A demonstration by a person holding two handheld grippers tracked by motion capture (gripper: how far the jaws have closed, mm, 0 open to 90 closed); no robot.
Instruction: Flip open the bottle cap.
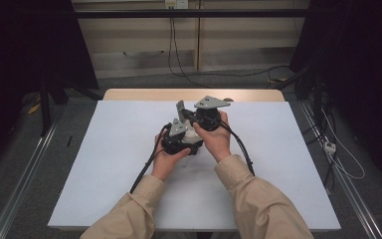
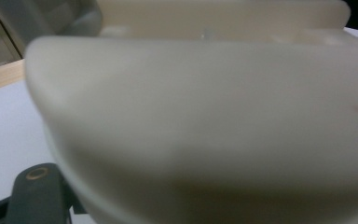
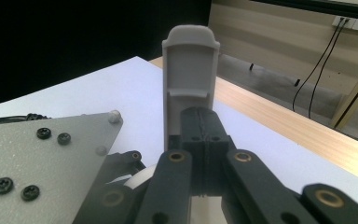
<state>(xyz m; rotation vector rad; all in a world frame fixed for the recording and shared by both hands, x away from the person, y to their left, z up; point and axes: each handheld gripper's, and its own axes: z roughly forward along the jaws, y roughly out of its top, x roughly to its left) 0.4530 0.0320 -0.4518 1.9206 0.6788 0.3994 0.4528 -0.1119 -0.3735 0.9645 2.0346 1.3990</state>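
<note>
At mid-table, right gripper (image 3: 204, 135) clenched beside grey lid (image 3: 189, 70), left gripper (image 1: 179, 142) clamping cream box (image 2: 214, 121); next, fitting them together.

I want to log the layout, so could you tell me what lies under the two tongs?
A white sheet covering a wooden table lies beneath them. A cream object sits low between them; its underside is hidden.

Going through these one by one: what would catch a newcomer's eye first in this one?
Probably the two grippers bunched together mid-table over the white table sheet, the left gripper just nearer the person than the right gripper. In the right gripper view, a flat grey plastic piece stands upright, pinched at its foot by the closed black jaws. In the left gripper view, a blurred cream-white object sits very close to the lens.
</note>
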